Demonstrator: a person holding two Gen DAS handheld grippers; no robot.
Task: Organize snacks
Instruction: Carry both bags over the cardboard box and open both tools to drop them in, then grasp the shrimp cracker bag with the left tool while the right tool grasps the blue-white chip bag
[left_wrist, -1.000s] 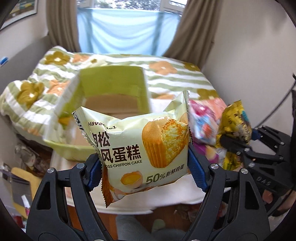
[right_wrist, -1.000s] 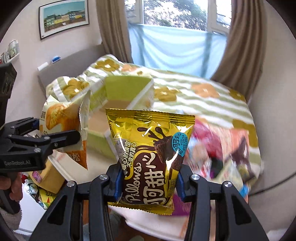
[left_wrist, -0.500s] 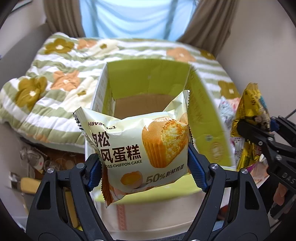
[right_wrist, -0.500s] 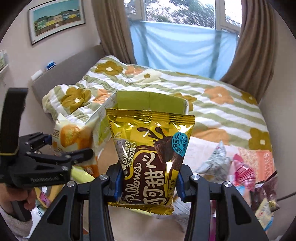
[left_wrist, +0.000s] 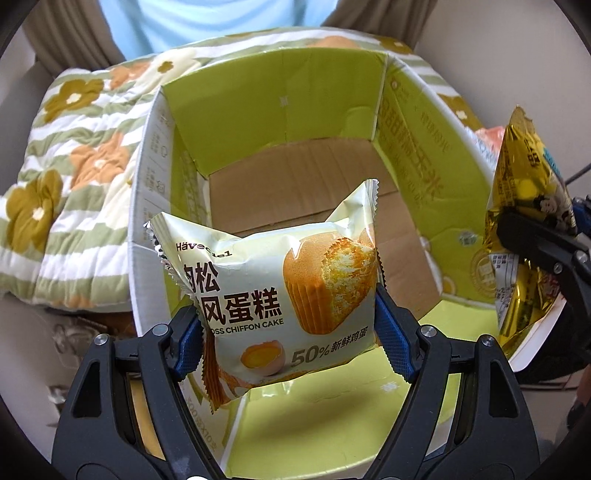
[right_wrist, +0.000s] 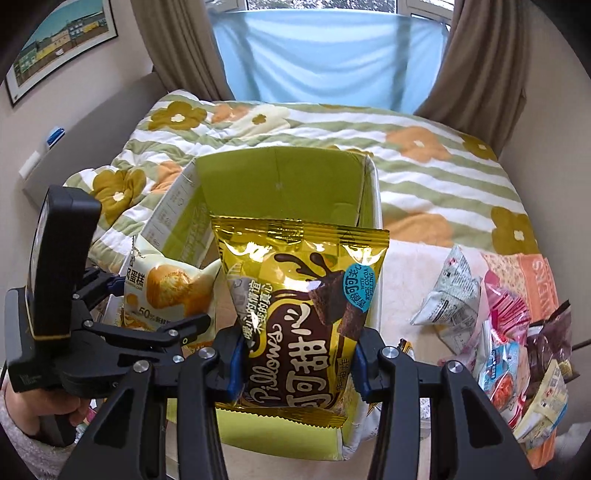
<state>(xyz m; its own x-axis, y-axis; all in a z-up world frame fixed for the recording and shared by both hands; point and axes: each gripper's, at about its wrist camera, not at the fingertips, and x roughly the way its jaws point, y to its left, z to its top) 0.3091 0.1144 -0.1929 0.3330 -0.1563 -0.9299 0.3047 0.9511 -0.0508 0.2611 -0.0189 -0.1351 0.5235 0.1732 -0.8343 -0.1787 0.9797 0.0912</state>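
Note:
My left gripper (left_wrist: 291, 332) is shut on a pale green chiffon cake packet (left_wrist: 273, 295) and holds it above the near edge of an open cardboard box (left_wrist: 413, 122) with lime green inner walls and a bare brown floor. My right gripper (right_wrist: 297, 365) is shut on a gold Pillows cocoa snack bag (right_wrist: 299, 314) above the same box (right_wrist: 280, 173). The gold bag (left_wrist: 524, 221) shows at the right of the left wrist view. The cake packet (right_wrist: 166, 291) and left gripper (right_wrist: 155, 299) show at the left of the right wrist view.
A pile of several loose snack packets (right_wrist: 509, 332) lies on a white surface to the right of the box. A bed with a green striped flower quilt (right_wrist: 424, 147) is behind the box. A blue cloth (right_wrist: 332, 55) hangs at the window.
Both grippers have moved forward and down over the open box with their packets still held. The box now fills the left wrist view.

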